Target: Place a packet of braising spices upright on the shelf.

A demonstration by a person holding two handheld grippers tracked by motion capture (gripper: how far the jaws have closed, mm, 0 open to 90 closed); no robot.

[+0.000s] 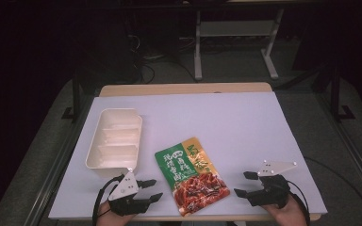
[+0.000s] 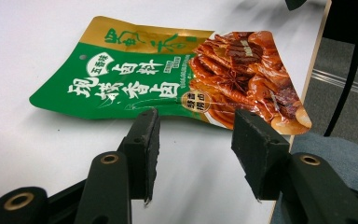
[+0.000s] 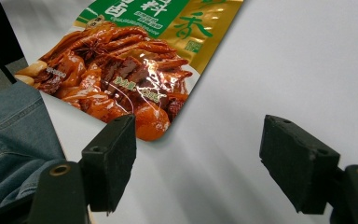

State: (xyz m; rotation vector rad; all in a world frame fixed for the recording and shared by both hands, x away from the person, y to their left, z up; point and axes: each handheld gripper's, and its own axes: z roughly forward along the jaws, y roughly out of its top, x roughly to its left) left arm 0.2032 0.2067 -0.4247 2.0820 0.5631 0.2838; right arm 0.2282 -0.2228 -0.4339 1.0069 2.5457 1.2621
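lying flat at the near edge of the white table (image 1: 245, 117): seasoning pouch (image 1: 192, 175) (green, gold, printed meat), just right of the white divided tray (image 1: 115, 139). flanking it: left gripper (image 1: 152, 189) and right gripper (image 1: 243, 183), both standing with jaws apart, gripping nothing, not touching pouch.

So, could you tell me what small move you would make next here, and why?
I would probably ease the left gripper forward to the near edge of the food pouch. Its jaws stand open with nothing between them, and the pouch lies flat on the table just ahead, untouched. The right gripper is open too, and the white tray sits beyond the left one.
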